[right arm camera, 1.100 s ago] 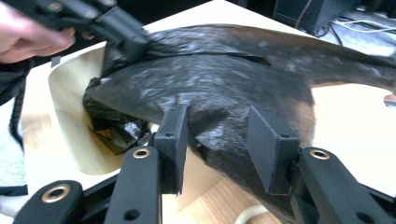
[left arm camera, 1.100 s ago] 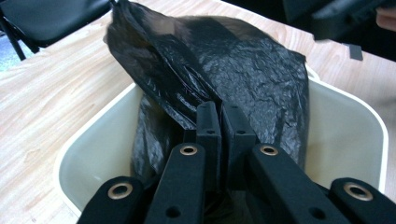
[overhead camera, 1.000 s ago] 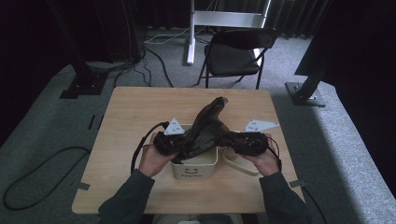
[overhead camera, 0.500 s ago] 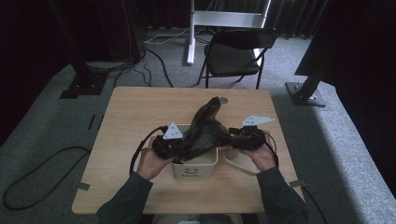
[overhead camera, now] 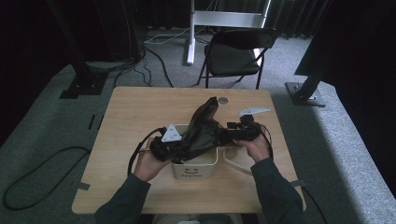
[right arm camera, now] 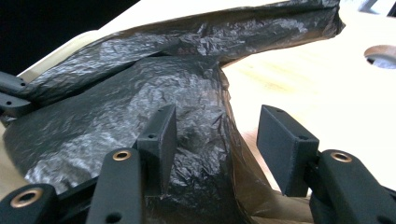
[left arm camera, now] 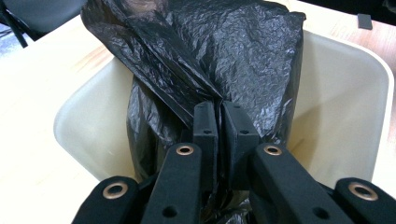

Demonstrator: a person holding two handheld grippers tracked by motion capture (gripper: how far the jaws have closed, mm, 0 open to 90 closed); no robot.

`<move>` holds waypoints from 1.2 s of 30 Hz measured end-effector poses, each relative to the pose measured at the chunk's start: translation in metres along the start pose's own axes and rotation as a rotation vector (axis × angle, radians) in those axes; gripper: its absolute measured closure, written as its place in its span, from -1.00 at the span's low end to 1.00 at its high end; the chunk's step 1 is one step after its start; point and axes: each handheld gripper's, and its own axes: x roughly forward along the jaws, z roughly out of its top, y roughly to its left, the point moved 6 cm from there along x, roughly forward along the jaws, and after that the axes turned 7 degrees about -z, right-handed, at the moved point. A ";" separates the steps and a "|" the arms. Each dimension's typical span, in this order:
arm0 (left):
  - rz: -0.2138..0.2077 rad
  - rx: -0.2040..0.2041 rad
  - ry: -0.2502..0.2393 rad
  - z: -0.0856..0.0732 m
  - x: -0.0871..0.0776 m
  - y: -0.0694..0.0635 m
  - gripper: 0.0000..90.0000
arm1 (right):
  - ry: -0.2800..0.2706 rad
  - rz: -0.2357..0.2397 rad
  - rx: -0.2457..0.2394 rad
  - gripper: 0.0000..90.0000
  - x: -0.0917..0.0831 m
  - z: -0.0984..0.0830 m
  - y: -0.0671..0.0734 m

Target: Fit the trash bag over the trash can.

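Black bag (overhead camera: pixel 201 133) is thin, limp, slippery film w/ no weight, draped in and over the cream bin (overhead camera: pixel 208 164) at table centre. Your left gripper (left arm camera: pixel 218 122) is clamped on a fold; right gripper (right arm camera: pixel 212 140) has just opened wide, film between jaws but not pinched. Grab bunched edge, not a single layer.

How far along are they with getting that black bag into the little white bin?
Done so far: the black bag already hangs partly inside the bin. In hand: the left gripper pinches a fold of the bag over the bin, while the right gripper, whose jaws have just been opening, stands open beside it. Left to do, probably: spread the bag's mouth over the rim, since much of it bunches up above the bin.
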 end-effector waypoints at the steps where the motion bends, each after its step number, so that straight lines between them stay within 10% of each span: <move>1: 0.000 -0.003 0.000 -0.001 0.000 0.000 0.88 | 0.005 0.011 0.011 0.05 0.002 0.000 0.000; 12: -0.016 -0.037 0.010 -0.013 -0.005 0.003 0.86 | 0.028 0.159 0.073 0.28 0.007 -0.001 0.009; 19: -0.017 -0.035 0.004 -0.012 -0.007 0.002 0.73 | 0.009 0.156 -0.018 0.86 -0.003 -0.002 0.023; 36: -0.002 -0.032 -0.046 0.018 -0.020 0.009 0.37 | -0.009 0.185 -0.150 0.91 -0.017 -0.013 0.047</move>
